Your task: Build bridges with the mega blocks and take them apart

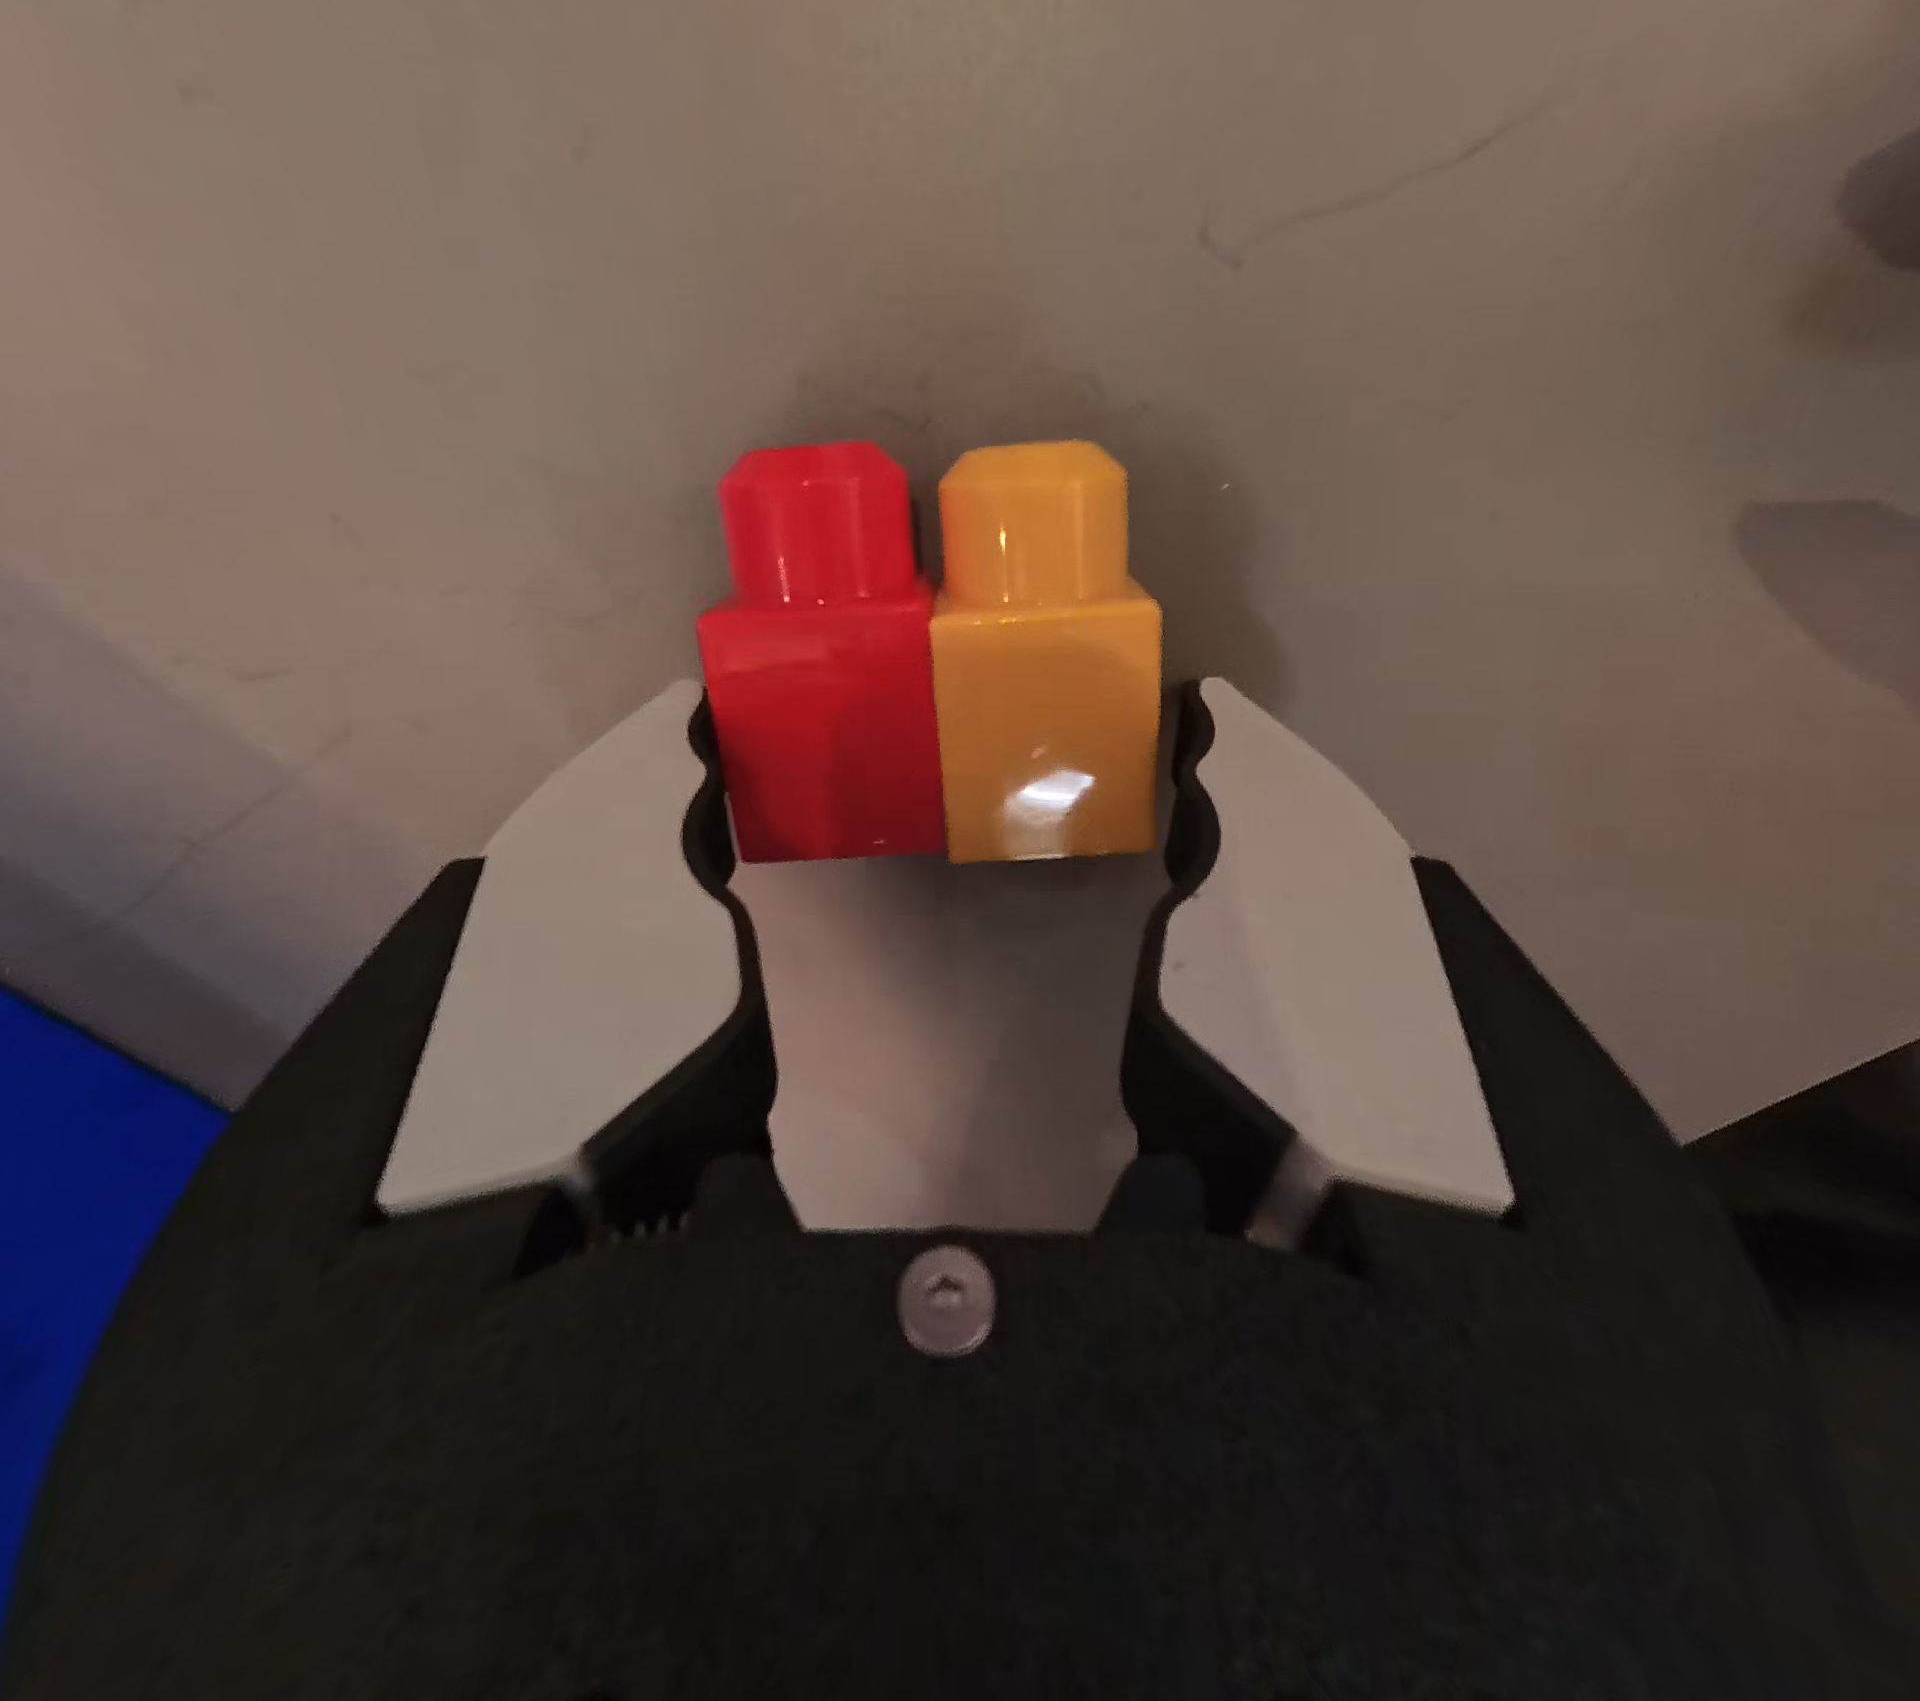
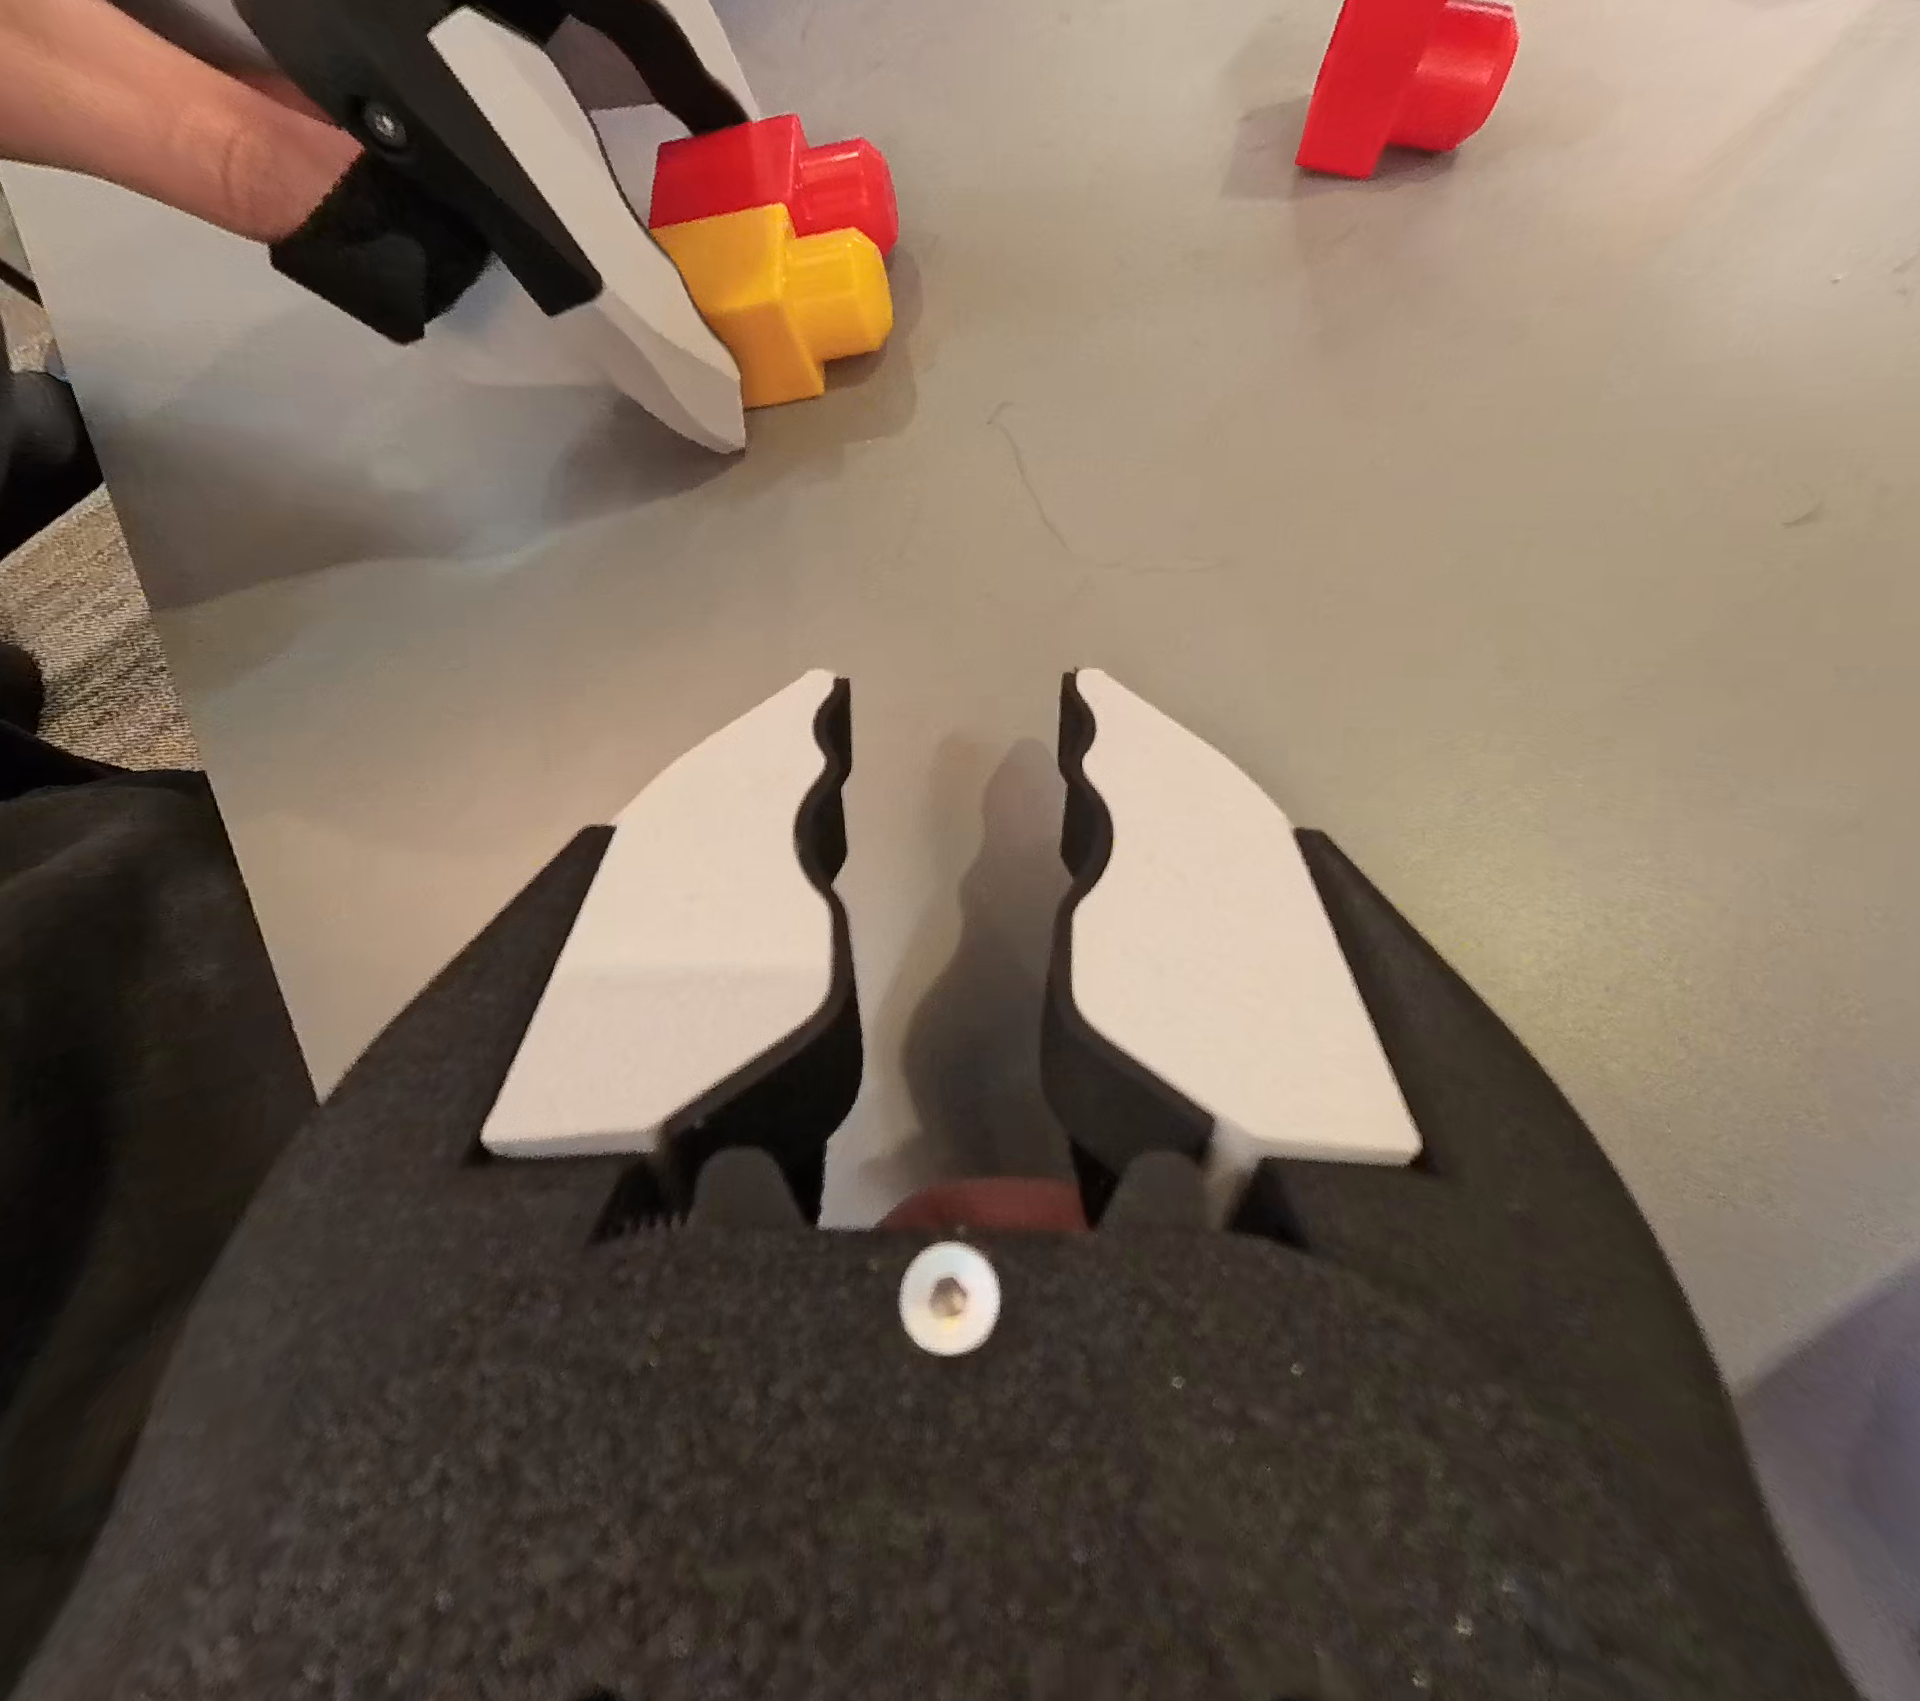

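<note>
Right wrist view: the grey table (image 2: pixel 1351 508) fills most of the frame under the right gripper (image 2: pixel 954 685), whose white fingers stand a little apart with only bare tabletop and their own shadow between them. Ahead and to that gripper's right, well apart from it, a big red block (image 2: pixel 1403 10) lies on its side with two studs pointing right. Ahead and to its left, the left gripper (image 2: pixel 727 280), held in a hand (image 2: pixel 114 41), reaches down to a small pair of one-stud blocks lying side by side and touching: a red block (image 2: pixel 727 171) on the far side and a yellow block (image 2: pixel 769 301) on the near side, studs pointing right. In the left wrist view that gripper (image 1: pixel 940 695) has both blocks between its fingertips, the red one (image 1: pixel 821 716) against its left finger, the yellow one (image 1: pixel 1044 716) beside its right finger, studs pointing away from the camera. The fingers are spread as wide as the pair; a thin dark line beside the yellow block leaves it unclear whether they actually pinch. A blue patch (image 1: pixel 94 1184) shows at the left gripper's lower left.
</note>
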`<action>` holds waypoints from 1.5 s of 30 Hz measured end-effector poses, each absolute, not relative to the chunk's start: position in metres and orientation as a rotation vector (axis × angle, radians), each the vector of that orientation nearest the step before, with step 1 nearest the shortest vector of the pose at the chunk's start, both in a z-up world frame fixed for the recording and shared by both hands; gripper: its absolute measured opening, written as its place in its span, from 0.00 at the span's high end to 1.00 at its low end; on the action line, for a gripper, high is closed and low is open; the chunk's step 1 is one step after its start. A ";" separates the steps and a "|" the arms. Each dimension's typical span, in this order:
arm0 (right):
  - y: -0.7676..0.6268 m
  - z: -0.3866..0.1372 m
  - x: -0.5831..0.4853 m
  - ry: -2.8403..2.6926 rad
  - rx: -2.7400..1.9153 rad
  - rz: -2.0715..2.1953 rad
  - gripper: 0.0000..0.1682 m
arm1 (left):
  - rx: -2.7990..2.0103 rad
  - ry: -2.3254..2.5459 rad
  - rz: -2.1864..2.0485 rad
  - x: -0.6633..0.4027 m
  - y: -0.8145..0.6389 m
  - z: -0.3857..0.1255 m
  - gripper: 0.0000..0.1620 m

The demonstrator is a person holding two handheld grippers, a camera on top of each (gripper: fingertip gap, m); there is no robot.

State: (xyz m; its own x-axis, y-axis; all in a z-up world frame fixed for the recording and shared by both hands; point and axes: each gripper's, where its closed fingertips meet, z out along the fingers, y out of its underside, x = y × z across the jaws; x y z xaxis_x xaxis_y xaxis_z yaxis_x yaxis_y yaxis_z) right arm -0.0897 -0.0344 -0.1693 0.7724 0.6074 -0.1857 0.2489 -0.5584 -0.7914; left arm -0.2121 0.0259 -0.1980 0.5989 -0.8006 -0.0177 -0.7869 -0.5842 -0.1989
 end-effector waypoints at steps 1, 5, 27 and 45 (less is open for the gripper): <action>-0.034 -0.169 -0.090 -0.637 -2.162 0.571 0.77 | -2.643 1.316 -0.118 -0.212 0.027 -0.197 0.49; -0.035 -0.170 -0.091 -0.645 -2.164 0.579 0.77 | -2.673 1.310 -0.099 -0.215 0.031 -0.197 0.49; -0.033 -0.164 -0.085 -0.609 -2.145 0.579 0.77 | -2.186 1.318 -0.517 -0.191 0.047 -0.145 0.54; 0.104 -0.088 -0.061 -0.656 -2.123 0.147 0.67 | -1.671 1.007 -0.888 -0.213 0.038 -0.090 0.54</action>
State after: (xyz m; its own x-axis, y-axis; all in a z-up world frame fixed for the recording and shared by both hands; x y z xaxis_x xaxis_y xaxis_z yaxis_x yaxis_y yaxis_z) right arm -0.0612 0.1041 -0.0885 0.8533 0.5045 0.1321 0.4000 -0.4706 -0.7864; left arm -0.2135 0.0377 -0.0901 0.3951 -0.9129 0.1027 -0.2167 -0.2013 -0.9553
